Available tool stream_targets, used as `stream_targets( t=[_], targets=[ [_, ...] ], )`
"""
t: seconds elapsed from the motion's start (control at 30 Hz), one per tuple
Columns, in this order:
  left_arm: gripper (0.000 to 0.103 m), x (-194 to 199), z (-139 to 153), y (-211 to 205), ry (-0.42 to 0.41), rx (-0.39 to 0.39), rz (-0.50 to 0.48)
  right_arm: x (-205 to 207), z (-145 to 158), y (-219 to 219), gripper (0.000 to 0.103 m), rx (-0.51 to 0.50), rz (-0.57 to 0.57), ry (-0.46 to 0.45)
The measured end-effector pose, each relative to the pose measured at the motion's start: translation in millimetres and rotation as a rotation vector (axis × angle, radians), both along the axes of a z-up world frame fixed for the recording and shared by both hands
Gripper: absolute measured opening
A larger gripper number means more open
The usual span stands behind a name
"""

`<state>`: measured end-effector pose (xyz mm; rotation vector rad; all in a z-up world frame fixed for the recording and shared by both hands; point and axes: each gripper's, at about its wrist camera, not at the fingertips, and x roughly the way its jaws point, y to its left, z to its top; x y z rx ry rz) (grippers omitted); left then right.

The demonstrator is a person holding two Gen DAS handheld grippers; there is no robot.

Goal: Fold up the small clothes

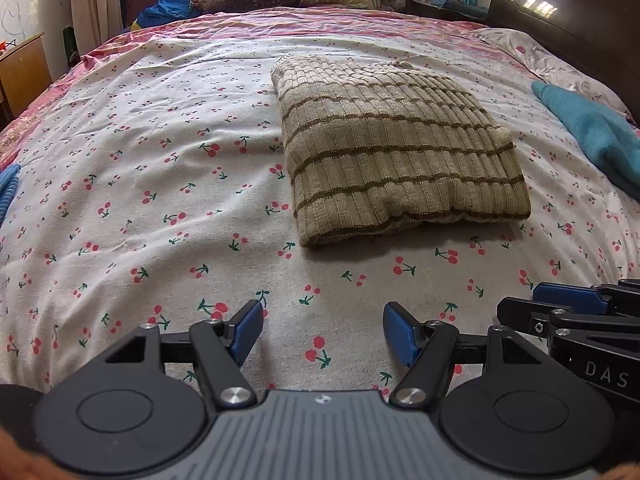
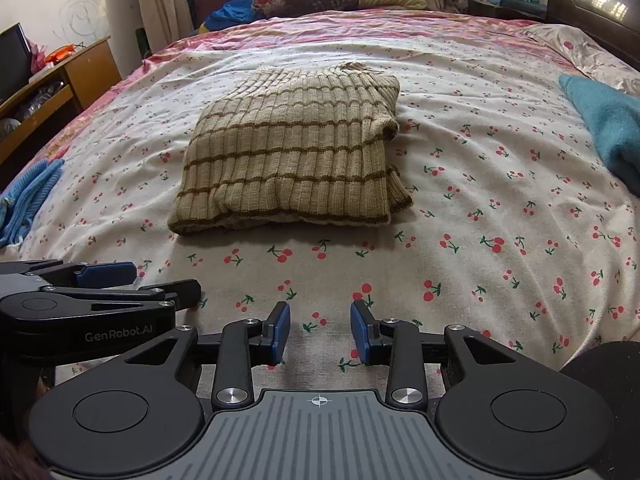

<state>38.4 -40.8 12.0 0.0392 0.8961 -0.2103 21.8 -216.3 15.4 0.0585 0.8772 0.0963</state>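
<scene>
Ahead of both grippers' parted, empty fingers [image 1: 251, 330], the folded knit sweater [image 1: 400, 152] looks soft and floppy, best pinched at its near hem.

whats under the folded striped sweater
The folded striped sweater lies on the cherry-print sheet. Its own folded layers show at the near edge; anything beneath is covered.

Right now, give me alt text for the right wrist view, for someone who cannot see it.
A folded beige ribbed sweater with brown stripes lies on a cherry-print bedsheet. The right gripper hovers open and empty in front of it, with the left gripper at its left.
</scene>
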Motion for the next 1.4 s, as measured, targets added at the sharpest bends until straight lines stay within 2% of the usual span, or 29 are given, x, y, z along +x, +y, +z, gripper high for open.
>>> stream_targets(
  t=[0.2,0.43,0.7,1.4],
  targets=[
    [0.074,-2,0,1,0.014,-0.005,-0.003,-2,1,-1,0.034,0.000,-0.009,-0.006],
    [0.086,-10,3,1,0.006,0.001,0.012,-7,2,-1,0.038,-0.001,-0.014,-0.013],
    [0.095,-13,3,-2,0.017,0.039,0.014,-9,2,1,0.039,0.001,-0.010,-0.016],
    [0.096,-15,9,0,-0.010,0.015,0.025,-10,-1,1,0.039,0.007,-0.009,-0.005]
  ],
)
